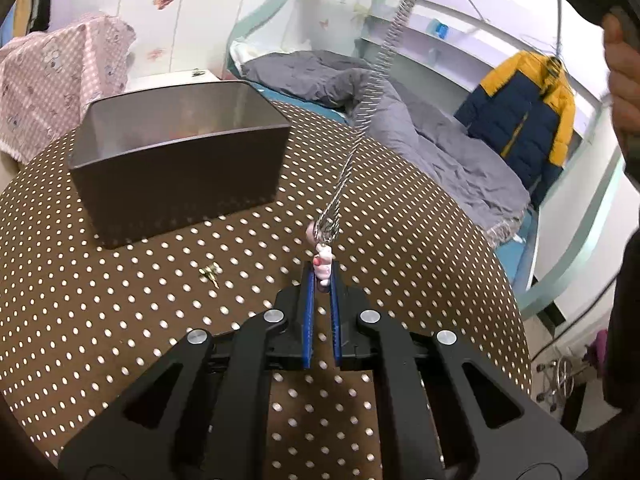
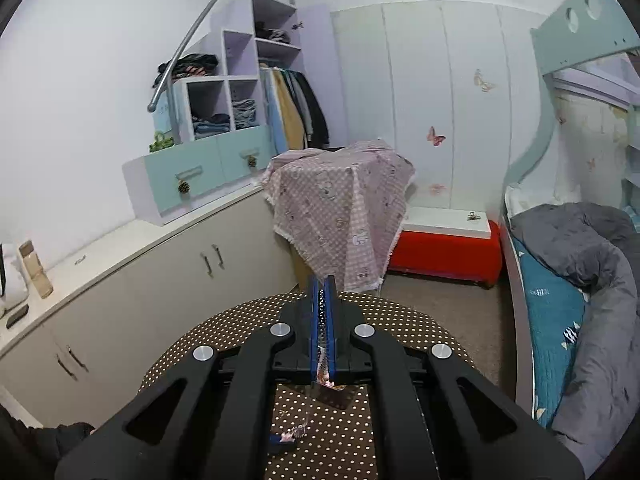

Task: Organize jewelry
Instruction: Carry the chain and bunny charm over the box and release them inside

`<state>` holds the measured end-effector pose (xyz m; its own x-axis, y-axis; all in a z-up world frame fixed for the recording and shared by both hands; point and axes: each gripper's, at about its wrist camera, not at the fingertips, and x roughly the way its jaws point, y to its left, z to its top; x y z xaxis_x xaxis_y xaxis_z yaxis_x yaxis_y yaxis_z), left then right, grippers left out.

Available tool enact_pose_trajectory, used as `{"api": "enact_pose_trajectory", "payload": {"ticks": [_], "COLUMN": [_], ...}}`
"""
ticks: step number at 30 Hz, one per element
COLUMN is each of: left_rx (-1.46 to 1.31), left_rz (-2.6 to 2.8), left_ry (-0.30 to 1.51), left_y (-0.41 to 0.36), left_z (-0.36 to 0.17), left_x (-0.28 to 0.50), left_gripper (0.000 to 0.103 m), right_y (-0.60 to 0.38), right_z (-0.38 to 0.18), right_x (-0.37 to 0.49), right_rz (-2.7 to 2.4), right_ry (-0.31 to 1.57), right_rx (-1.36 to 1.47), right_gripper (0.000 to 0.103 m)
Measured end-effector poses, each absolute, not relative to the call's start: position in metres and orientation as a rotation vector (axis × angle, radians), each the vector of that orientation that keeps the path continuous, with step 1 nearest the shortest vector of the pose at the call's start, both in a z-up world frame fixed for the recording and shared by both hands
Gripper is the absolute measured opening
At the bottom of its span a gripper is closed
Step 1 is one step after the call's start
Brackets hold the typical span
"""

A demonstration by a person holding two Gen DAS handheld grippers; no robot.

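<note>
One chain (image 1: 362, 120) hangs stretched between two tools: left tool (image 1: 321, 276) pinches its charm (image 1: 322, 264), right tool (image 2: 323, 296) clamps the other end; one box (image 1: 180, 160) sits on the tabletop (image 1: 120, 300).

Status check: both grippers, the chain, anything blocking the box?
Left gripper shut on pink charm. Right gripper shut on silver chain, stretched taut between them above the table. Dark box open, nothing blocking.

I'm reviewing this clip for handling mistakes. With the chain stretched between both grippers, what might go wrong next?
1. The left hand-held gripper pinches only the small charm at the chain's end, so it may slip out.
2. The right hand-held gripper holds the chain high and taut; more pull might strain it.
3. The box sits off to the side, so a dropped chain would likely land on the tablecloth.
</note>
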<state>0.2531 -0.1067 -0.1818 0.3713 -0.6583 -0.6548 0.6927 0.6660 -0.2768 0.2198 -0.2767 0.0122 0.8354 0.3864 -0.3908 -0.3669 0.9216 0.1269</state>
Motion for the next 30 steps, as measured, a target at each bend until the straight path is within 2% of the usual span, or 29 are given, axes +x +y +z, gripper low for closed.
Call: {"api": "enact_pose_trajectory", "payload": {"ticks": [8, 13, 17, 20, 26, 30], "left_rx": [0.057, 0.094, 0.148, 0.201, 0.321, 0.277], "left_rz": [-0.880, -0.934, -0.985, -0.987, -0.905, -0.931], "left_ry": [0.804, 0.726, 0.694, 0.715, 0.880, 0.924], "left_y": [-0.091, -0.076, -0.078, -0.093, -0.122, -0.121], "left_z": [-0.172, -0.139, -0.125, -0.131, -0.179, -0.192], "left_x": [0.239, 0.221, 0.207, 0.206, 0.217, 0.221], "left_gripper": [0.008, 0.007, 0.008, 0.007, 0.008, 0.008], "right_y": [-0.284, -0.294, -0.271, -0.250, -0.253, -0.255], "right_z": [0.011, 0.015, -0.003, -0.023, -0.036, -0.045], "right_x": [0.223, 0.227, 0.238, 0.238, 0.235, 0.240], "right_rz": [0.377, 0.336, 0.402, 0.473, 0.615, 0.523], "right_ry": [0.419, 0.393, 0.469, 0.519, 0.544, 0.584], "right_rx": [0.055, 0.079, 0.034, 0.031, 0.201, 0.142], "right_gripper": [0.001, 0.002, 0.002, 0.002, 0.002, 0.002]}}
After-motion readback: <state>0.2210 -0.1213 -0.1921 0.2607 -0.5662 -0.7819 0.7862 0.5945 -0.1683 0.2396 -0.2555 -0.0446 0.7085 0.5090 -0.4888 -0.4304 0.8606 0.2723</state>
